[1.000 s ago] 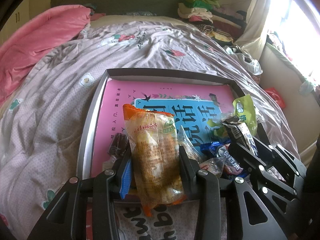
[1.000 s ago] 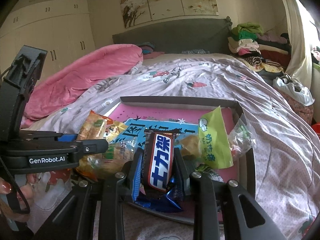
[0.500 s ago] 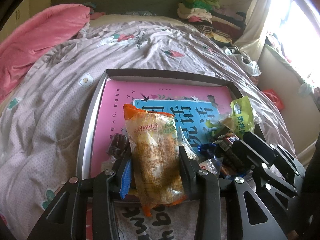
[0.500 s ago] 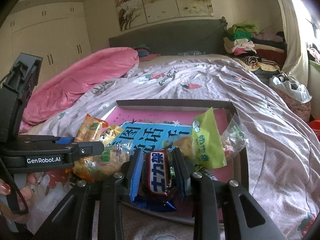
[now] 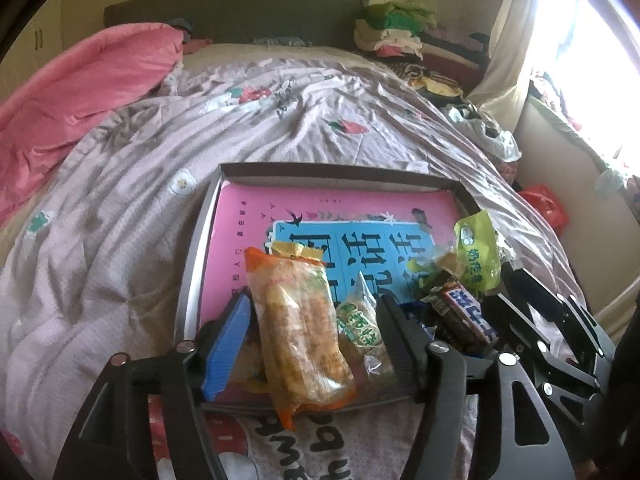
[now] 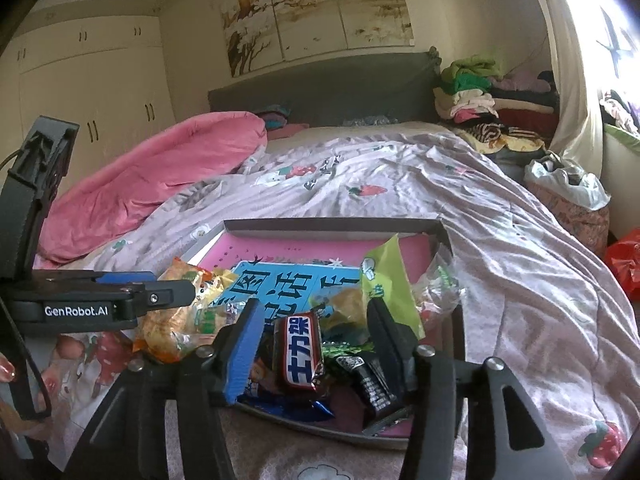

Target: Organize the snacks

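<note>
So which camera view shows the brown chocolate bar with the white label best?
The right wrist view: the brown chocolate bar with the white label lies centred between the open fingers of the right gripper, label facing the camera. The left wrist view shows the bar only obliquely at the right, beside the left gripper, and partly hidden.

Bedroom. Bed (image 6: 420, 200) with lilac strawberry-print duvet (image 5: 120, 216), pink blanket (image 6: 160, 172) bunched on its left side. Dark grey headboard (image 6: 320, 84) against cream wall; three-panel tree painting (image 6: 316, 24) above it. Cream wardrobe (image 6: 88, 80) along left wall. Pile of folded clothes (image 6: 480, 88) right of headboard. White curtain (image 5: 508, 40), bright window (image 5: 580, 32) at right, overexposed. White plastic bag (image 6: 568, 180) and red bag (image 6: 624, 260) beside bed.
</note>
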Tool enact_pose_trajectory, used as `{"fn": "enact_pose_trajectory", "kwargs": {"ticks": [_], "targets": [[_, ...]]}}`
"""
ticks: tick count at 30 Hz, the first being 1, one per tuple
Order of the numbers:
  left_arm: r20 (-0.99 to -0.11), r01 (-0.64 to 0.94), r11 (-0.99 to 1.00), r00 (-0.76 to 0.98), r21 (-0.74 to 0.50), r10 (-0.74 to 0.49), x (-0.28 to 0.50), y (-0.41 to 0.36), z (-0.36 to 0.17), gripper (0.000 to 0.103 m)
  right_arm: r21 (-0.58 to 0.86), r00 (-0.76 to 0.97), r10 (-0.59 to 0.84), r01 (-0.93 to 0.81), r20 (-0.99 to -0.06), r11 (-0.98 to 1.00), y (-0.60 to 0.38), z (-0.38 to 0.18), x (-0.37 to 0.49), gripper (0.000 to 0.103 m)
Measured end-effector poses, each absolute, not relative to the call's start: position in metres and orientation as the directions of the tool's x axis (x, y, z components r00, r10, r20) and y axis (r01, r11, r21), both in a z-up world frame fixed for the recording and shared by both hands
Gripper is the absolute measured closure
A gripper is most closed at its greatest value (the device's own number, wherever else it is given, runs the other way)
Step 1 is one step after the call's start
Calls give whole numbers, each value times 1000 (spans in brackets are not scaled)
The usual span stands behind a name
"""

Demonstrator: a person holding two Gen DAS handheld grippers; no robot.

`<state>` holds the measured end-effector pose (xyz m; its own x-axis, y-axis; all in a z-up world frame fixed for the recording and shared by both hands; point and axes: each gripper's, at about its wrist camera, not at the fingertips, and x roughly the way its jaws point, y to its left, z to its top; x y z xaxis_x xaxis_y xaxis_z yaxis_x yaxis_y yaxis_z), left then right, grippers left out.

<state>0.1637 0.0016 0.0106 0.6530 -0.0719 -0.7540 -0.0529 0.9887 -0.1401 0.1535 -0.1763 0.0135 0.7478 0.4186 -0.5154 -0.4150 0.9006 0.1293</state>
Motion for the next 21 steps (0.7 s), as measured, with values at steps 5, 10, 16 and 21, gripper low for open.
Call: {"fn": "enact_pose_trajectory", "kwargs": {"ticks": [5, 10, 16, 21], "targets": [[-722, -35, 990, 687, -139, -77, 155, 0, 26, 26, 94, 793, 393, -397, -466, 913, -178, 28, 140, 31], [-710, -36, 990, 700, -139, -74, 142, -1, 40, 25, 76, 825, 351, -355, -443, 932, -184, 43, 128, 22], [-693, -24, 988, 715, -155, -92, 120, 1, 53, 25, 77, 844, 327, -326, -425, 942, -187, 66, 113, 14], [-699, -41, 985, 709, -166, -89, 95, 2, 54, 25, 105, 838, 306, -291, -451, 951, -191, 78, 89, 9]]}}
